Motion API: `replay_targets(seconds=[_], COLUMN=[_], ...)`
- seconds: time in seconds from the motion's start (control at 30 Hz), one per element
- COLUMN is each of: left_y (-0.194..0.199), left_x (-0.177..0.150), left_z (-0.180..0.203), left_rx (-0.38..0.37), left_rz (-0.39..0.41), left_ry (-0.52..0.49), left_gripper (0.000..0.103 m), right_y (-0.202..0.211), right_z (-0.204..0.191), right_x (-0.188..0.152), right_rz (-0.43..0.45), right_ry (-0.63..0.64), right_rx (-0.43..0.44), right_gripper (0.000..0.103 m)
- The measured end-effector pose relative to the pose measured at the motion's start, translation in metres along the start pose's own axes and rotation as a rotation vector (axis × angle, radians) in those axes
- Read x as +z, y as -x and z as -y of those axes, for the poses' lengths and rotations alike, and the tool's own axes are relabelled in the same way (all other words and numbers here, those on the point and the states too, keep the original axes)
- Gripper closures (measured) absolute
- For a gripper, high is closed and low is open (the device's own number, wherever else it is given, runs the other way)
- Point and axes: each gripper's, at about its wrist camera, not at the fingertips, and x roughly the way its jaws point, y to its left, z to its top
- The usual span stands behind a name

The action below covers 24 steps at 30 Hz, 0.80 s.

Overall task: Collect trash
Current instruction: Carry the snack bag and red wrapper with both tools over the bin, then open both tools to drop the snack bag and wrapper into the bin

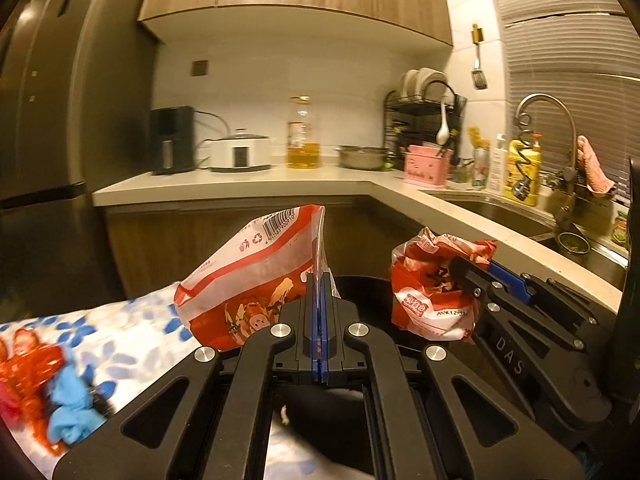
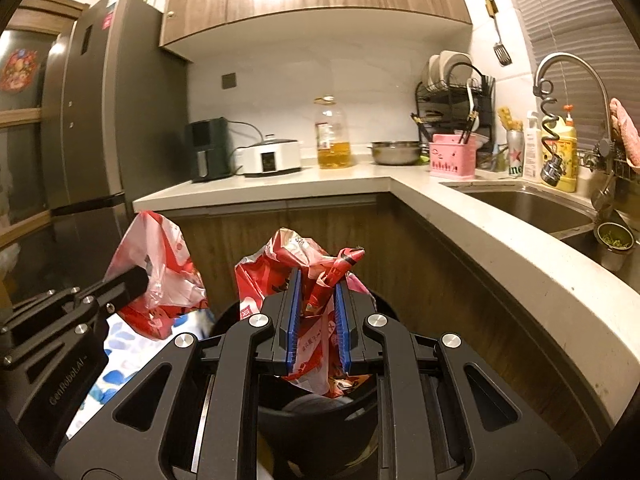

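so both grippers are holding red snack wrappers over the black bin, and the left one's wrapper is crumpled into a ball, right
Not quite. In the left wrist view the left gripper pinches a flat, uncrumpled red wrapper. The crumpled wrapper is in the right gripper. Both do hang over the black bin.

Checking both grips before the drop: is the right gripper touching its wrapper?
Touching: right wrist view shows the right gripper's pads pinching the crumpled wrapper.
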Motion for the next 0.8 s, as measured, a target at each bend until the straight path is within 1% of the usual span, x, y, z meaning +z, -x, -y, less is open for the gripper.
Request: replay_targets(seconds=[0.07,0.23,0.53,0.63,0.67,0.73,0.8], left_y=[-0.011,-0.032,-0.059,-0.067,-0.069,-0.071,-0.073], left_x=[-0.001,-0.005,-0.013,-0.014,-0.015,-0.016,-0.017], left_z=[0.002,0.004,-0.001,-0.002,-0.003,-0.004,-0.006], left_rx=[-0.035,-0.087,-0.120,-0.149,-0.170,-0.175,-0.177], left_rz=[-0.004,-0.020,-0.057,-0.071,-0.076,-0.076,-0.081], left_ry=[-0.001,-0.017,-0.020,-0.012,-0.006,-0.005,0.001], left_gripper=[0.102,0.102,0.102,0.102,0.102,0.101,0.095], right_y=[-0.008,-0.022,-0.035,-0.039,-0.040,-0.041,-0.043], right_z=[0.006,0.010,0.009,0.011,0.012,0.014,0.015], right_x=[0.001,0.003,0.002,0.003,0.003,0.003,0.003], right_rz=[-0.006,-0.011,-0.012,-0.012,-0.013,-0.013,-0.015], right_ry=[-0.010,-0.004,0.003,0.004,0.004,0.001,0.002], right_rx=[-0.006,-0.007,-0.003,0.003,0.005,0.010,0.012], right_gripper=[0.087,0.087,0.086,0.086,0.086,0.084,0.081])
